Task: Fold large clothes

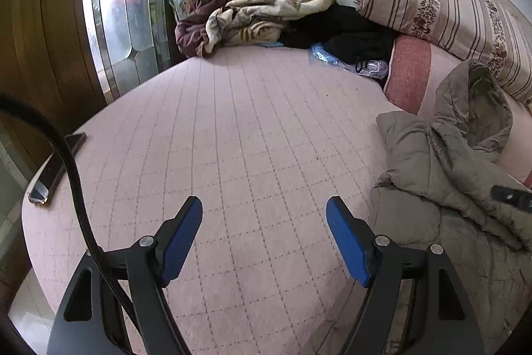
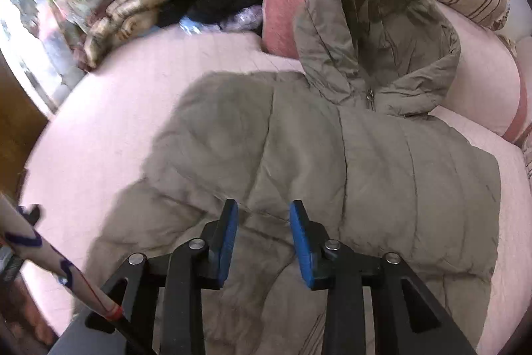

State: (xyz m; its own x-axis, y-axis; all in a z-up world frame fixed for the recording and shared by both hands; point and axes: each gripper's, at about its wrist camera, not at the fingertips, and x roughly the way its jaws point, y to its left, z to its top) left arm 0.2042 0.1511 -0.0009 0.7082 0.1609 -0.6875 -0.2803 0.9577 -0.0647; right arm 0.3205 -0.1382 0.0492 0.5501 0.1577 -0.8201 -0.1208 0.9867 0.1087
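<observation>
A grey-green padded hooded jacket (image 2: 332,148) lies spread on the pink bed (image 2: 99,128), front up, zipper closed, its hood (image 2: 382,32) resting against the pillows. My right gripper (image 2: 263,212) is open and empty, hovering just above the jacket's lower middle. In the left wrist view the jacket (image 1: 442,175) lies bunched at the right. My left gripper (image 1: 264,208) is wide open and empty over the bare pink mattress (image 1: 249,128), left of the jacket. A bit of the right gripper (image 1: 510,197) shows at the right edge.
A phone (image 1: 56,168) lies at the bed's left edge. A pile of blankets and dark clothes (image 1: 266,15) sits at the far end, with a plastic bag (image 1: 349,62). A striped quilt roll (image 1: 442,5) and a pink pillow (image 1: 412,72) line the right side. A wooden door and glass panel (image 1: 126,5) stand on the left.
</observation>
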